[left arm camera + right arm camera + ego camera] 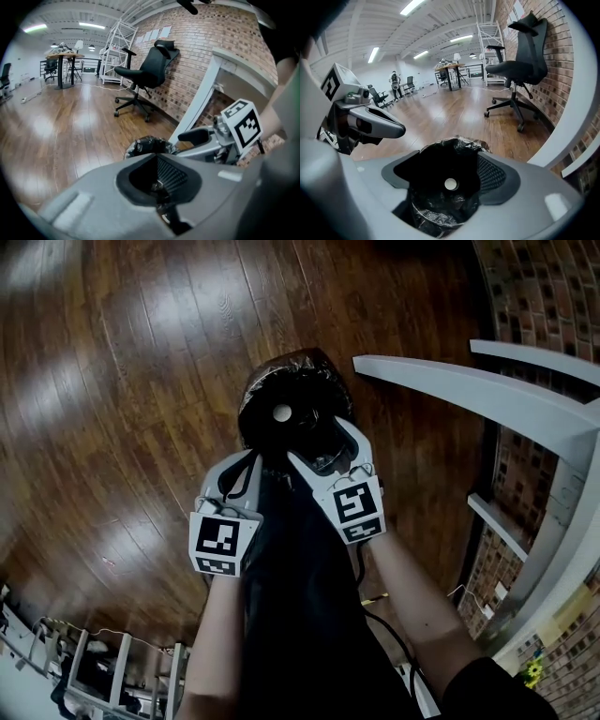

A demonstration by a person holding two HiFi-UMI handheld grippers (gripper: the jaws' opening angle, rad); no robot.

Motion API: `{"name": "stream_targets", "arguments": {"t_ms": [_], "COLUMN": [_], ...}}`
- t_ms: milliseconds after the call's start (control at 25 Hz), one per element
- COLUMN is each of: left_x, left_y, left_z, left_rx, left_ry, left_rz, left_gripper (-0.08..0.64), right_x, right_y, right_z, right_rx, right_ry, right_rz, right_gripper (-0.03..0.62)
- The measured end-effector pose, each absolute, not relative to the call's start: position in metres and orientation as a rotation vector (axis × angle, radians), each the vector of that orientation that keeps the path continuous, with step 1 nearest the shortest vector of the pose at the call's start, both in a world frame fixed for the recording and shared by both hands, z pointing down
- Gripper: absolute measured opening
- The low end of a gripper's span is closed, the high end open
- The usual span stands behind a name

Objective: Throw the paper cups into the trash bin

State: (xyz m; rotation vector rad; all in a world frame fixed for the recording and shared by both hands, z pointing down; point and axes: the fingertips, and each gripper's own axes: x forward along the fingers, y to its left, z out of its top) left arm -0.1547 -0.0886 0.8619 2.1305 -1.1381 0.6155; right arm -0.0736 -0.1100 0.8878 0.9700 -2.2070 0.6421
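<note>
right gripper (445, 158) is hovering open and empty over the trash bin (461, 140), paper cup (450, 184) lying below it, left gripper (156, 161) alongside closed on nothing; probably best lifting straight up.

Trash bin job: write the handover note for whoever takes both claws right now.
Left claw: closed, nothing in it, pointing toward the bin.
Right claw: open and empty, right above the trash bin.
Cup: one small white round thing, likely a paper cup, lies down inside the bin.
Done: that cup seems binned.
Left: no other cups in view; look around for more.
</note>
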Motion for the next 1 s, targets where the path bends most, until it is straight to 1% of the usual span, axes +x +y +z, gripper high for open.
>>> {"name": "stream_targets", "arguments": {"t_ms": [80,200,280,360,480,800,920,1000], "left_x": [-0.155,-0.153,-0.151,-0.149,-0.144,-0.127,-0.119,-0.116], "left_y": [-0.090,-0.092,-0.096,-0.100,-0.105,-0.118,-0.118,-0.119], "left_z": [0.851,0.831,0.817,0.799,0.767,0.676,0.647,0.632], "left_rx": [2.139,2.156,2.170,2.193,2.234,2.340,2.388,2.409], "left_ry": [-1.142,-1.145,-1.150,-1.155,-1.163,-1.206,-1.211,-1.220], "left_rz": [0.612,0.607,0.597,0.587,0.559,0.452,0.421,0.406], "left_gripper": [0.003,0.003,0.003,0.003,0.003,0.003,0.003,0.003], "right_x": [-0.075,-0.076,-0.077,-0.078,-0.081,-0.084,-0.079,-0.076], "right_y": [-0.112,-0.118,-0.123,-0.129,-0.134,-0.145,-0.147,-0.150], "right_z": [0.874,0.851,0.833,0.813,0.780,0.685,0.659,0.644], "right_rx": [0.984,1.000,1.015,1.045,1.064,1.124,1.162,1.195], "right_ry": [-2.212,-2.225,-2.236,-2.249,-2.272,-2.369,-2.376,-2.384], "right_rz": [0.625,0.567,0.528,0.494,0.462,0.415,0.428,0.429], "right_gripper": [0.355,0.326,0.294,0.246,0.205,0.153,0.145,0.126]}}
